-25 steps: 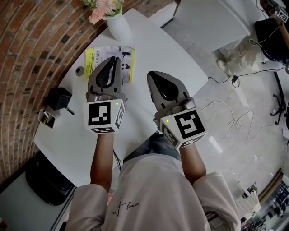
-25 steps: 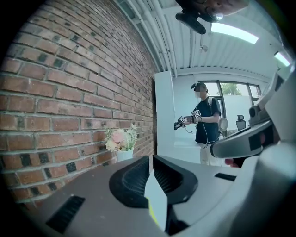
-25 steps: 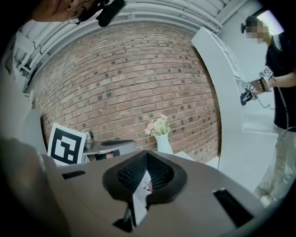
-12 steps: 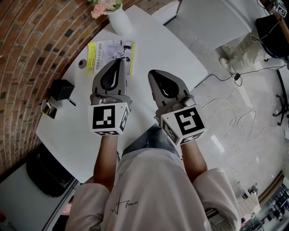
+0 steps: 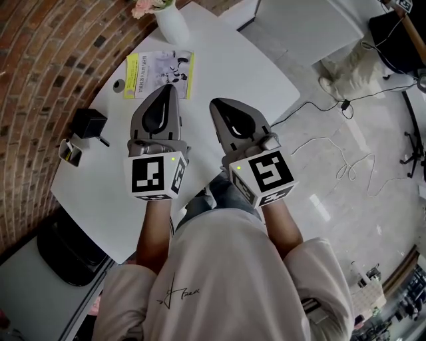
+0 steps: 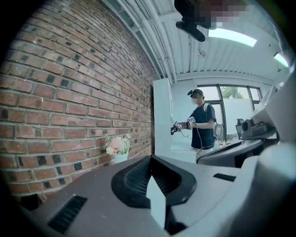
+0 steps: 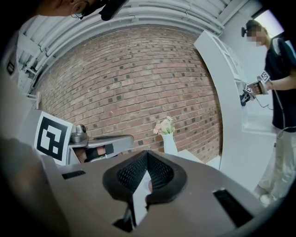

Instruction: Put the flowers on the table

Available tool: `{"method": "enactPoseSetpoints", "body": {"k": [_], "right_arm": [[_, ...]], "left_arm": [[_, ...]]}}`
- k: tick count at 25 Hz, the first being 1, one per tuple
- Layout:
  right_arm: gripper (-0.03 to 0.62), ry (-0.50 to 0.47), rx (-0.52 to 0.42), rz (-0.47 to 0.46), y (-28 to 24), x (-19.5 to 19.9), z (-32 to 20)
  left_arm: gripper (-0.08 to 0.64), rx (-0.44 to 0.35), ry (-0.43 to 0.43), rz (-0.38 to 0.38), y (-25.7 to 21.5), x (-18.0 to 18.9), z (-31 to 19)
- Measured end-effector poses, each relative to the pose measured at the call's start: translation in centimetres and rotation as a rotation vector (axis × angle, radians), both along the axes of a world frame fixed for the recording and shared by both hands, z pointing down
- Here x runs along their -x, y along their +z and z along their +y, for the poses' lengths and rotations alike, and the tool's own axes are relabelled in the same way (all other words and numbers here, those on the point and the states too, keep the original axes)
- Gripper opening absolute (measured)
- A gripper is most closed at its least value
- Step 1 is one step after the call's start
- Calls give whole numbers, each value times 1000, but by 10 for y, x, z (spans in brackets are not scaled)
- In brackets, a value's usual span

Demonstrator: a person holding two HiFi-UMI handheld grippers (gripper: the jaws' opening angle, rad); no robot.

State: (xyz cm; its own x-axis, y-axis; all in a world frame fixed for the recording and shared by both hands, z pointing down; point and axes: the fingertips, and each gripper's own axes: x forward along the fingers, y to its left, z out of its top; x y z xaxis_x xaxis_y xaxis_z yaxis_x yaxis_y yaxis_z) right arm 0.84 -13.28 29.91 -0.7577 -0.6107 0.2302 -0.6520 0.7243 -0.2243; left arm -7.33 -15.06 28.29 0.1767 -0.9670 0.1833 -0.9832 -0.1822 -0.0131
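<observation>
Closest to us, both claws sit side by side above the near edge of the white table (image 5: 233, 73), and neither has hold of anything. The left gripper (image 5: 174, 88) has its jaws pressed fully together with nothing between them, and the right gripper (image 5: 214, 102) is closed and empty in the same way. Just past the left claw's tip a yellow-edged booklet (image 5: 158, 74) lies flat on the tabletop. A small black box (image 5: 88, 123) stands off to the left, by the brick wall (image 5: 46, 66). Farther on, at the far end of the table against the bricks, the pink flowers (image 5: 152, 5) stand upright in a white vase (image 5: 172, 25), well apart from both claws. The vase lies ahead of the left claw and a little to the left of its pointing line. The right claw is angled towards the vase from farther back, so we judge the left hand the nearer one. The vase's long axis is vertical, so we think a level approach with the jaws opened to either side of it would suit. As the flowers already rest on the table, the task looks done to us.
</observation>
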Motion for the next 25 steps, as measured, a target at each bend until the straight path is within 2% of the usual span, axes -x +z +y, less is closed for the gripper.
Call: {"method": "enactPoseSetpoints", "body": {"k": [8, 18, 25], "right_arm": [[25, 19, -6, 18, -6, -7, 48], [25, 45, -68, 37, -37, -7, 109], [25, 57, -83, 38, -47, -3, 154]], "left_arm": [[6, -4, 22, 25, -7, -3, 48], [6, -59, 73, 47, -38, -7, 108], [6, -68, 71, 57, -51, -4, 152]]}}
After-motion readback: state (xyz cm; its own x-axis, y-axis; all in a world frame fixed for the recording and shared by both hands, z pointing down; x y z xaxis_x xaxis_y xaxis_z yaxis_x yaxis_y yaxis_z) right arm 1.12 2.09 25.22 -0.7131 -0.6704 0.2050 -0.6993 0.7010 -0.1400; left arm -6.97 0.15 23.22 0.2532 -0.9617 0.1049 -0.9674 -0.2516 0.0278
